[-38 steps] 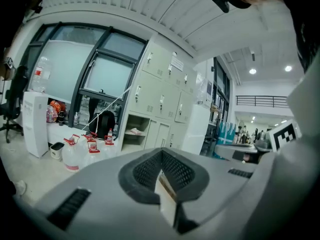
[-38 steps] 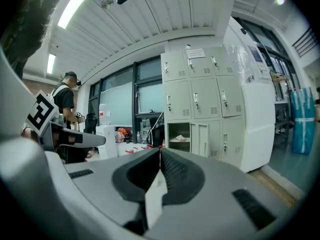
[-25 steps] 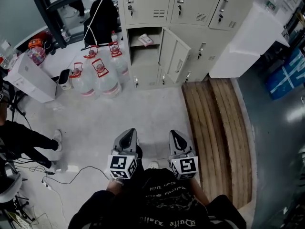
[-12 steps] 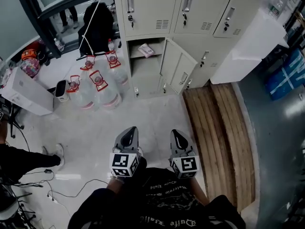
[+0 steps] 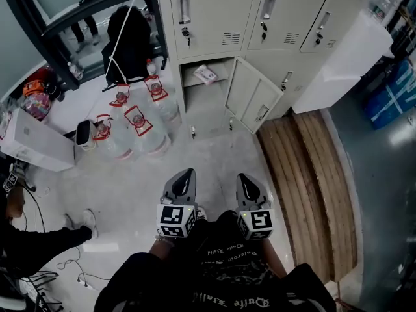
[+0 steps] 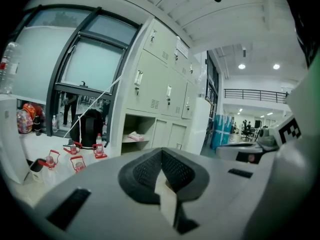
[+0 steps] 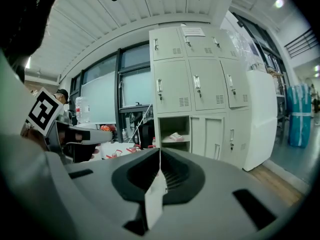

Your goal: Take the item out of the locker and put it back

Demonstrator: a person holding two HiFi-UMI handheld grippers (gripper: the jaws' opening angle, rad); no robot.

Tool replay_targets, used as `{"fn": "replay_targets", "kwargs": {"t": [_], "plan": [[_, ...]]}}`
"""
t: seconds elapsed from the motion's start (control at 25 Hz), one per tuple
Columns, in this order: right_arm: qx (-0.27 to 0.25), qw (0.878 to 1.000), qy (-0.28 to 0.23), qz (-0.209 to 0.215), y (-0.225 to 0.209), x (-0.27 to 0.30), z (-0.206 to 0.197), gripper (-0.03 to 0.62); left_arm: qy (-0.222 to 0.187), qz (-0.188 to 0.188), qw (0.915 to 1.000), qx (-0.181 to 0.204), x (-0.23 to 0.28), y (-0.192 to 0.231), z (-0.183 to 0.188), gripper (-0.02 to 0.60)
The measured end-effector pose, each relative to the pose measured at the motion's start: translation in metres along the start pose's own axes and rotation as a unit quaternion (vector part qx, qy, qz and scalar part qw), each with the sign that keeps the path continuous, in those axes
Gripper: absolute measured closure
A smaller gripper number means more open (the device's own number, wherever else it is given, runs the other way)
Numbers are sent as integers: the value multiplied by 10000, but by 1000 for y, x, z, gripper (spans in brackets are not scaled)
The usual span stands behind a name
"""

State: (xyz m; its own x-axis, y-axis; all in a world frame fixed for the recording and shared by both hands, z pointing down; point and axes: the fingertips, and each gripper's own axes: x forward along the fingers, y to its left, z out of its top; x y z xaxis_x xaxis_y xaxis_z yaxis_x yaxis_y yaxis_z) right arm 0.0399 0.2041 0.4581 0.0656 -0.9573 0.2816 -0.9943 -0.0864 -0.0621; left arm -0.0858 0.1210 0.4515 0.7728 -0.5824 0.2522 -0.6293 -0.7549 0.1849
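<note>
The grey locker bank point(image 5: 214, 18) stands at the top of the head view. One lower compartment point(image 5: 203, 91) is open, its door point(image 5: 255, 95) swung out to the right. A small pink-and-white packet point(image 5: 206, 74) lies on its shelf; both gripper views show the packet point(image 6: 135, 135) point(image 7: 176, 136) far ahead. My left gripper point(image 5: 186, 175) and right gripper point(image 5: 244, 179) are held side by side close to my body, well short of the locker. Both are shut with nothing between the jaws, as the left gripper point(image 6: 161, 152) and right gripper point(image 7: 160, 152) show in their own views.
Several water jugs with red handles point(image 5: 138, 123) stand left of the open locker, beside a white box point(image 5: 34, 149) and a black bag point(image 5: 129, 36). Wooden planks point(image 5: 312, 168) lie at the right under a white cabinet point(image 5: 341, 60). Cables point(image 5: 77, 277) and a person's leg point(image 5: 45, 244) are at the lower left.
The lockers and jugs have slid down and grown in the head view as I come nearer. Both grippers keep their place and stay shut. The person's leg at the left has moved.
</note>
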Motion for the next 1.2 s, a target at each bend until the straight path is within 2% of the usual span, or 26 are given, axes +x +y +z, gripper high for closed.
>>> {"fn": "replay_targets", "kwargs": {"t": [0.24,0.48,0.64,0.88,1.2], "plan": [[-47,10000,23,82,4,24,7,589,25,74,10000,-60,10,18,2,575],[-182,9994,73,275,-15,59,19,589,46,359,9988,-320,37,33,-2,575],[-112,9990,69,423,-36,98,30,589,29,483,9984,-279,68,39,6,575],[-394,9967,90,706,-56,149,50,589,-95,706,9973,-185,110,50,30,575],[-410,9934,285,1033,-82,211,58,586,9,1110,9935,-236,154,68,38,575]]}}
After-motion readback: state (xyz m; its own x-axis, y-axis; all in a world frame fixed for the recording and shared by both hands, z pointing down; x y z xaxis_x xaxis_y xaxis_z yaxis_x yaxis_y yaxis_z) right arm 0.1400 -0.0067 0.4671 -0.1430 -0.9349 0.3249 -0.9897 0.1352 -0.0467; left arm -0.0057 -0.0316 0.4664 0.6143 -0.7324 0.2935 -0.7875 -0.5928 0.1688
